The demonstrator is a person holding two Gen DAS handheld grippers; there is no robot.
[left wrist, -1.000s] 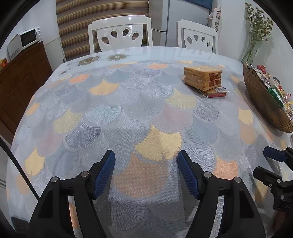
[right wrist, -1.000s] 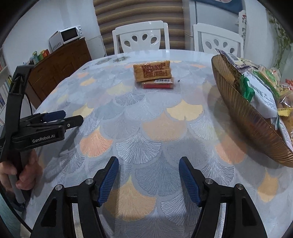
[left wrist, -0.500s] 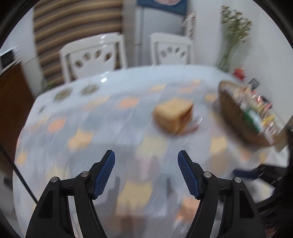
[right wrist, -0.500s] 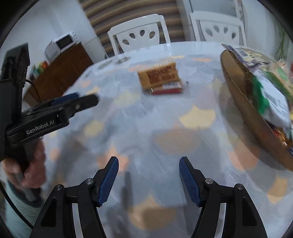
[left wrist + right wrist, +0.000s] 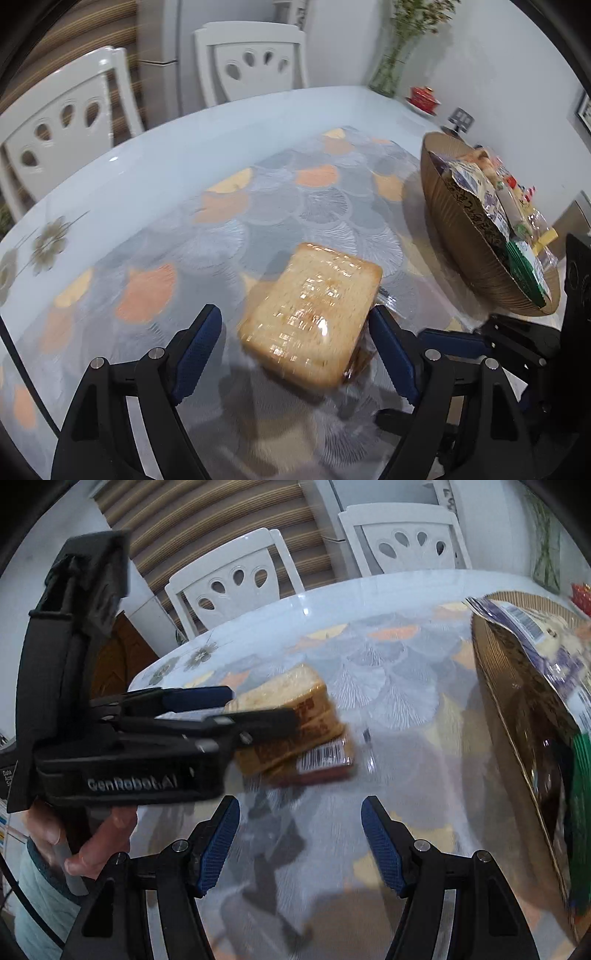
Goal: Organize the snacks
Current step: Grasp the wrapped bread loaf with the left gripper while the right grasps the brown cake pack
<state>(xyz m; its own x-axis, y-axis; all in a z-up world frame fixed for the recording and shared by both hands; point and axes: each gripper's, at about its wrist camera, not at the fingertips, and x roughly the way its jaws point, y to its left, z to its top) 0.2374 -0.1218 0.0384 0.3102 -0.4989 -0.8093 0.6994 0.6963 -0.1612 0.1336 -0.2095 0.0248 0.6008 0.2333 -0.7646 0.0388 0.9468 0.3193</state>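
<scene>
Lettering: "GenRobot.AI" stood in pale letters on the black body of the left gripper (image 5: pixel 255 707); a barcode showed on the flat red packet (image 5: pixel 325 766).
Bread pack: wrapped sliced bread (image 5: pixel 314 314) lay on the table atop the red packet, its red print too blurred to read.
Left gripper fingers: jaws were opening around the bread, blue pads (image 5: pixel 197 343) flanking it, not clearly pressing.
Right gripper (image 5: pixel 299 845): jaws stood moderately apart, holding nothing, above bare cloth.
Left hand (image 5: pixel 81 843): it clasped the handle.
Bowl: ribbed brown bowl (image 5: pixel 476 254) held snack packets to the right.
Surface: glossy white table with fan-patterned cloth (image 5: pixel 258 206) in grey, orange, yellow.
Room: white chairs (image 5: pixel 255 59), striped blind (image 5: pixel 207 520), vase of stems (image 5: pixel 391 70).
</scene>
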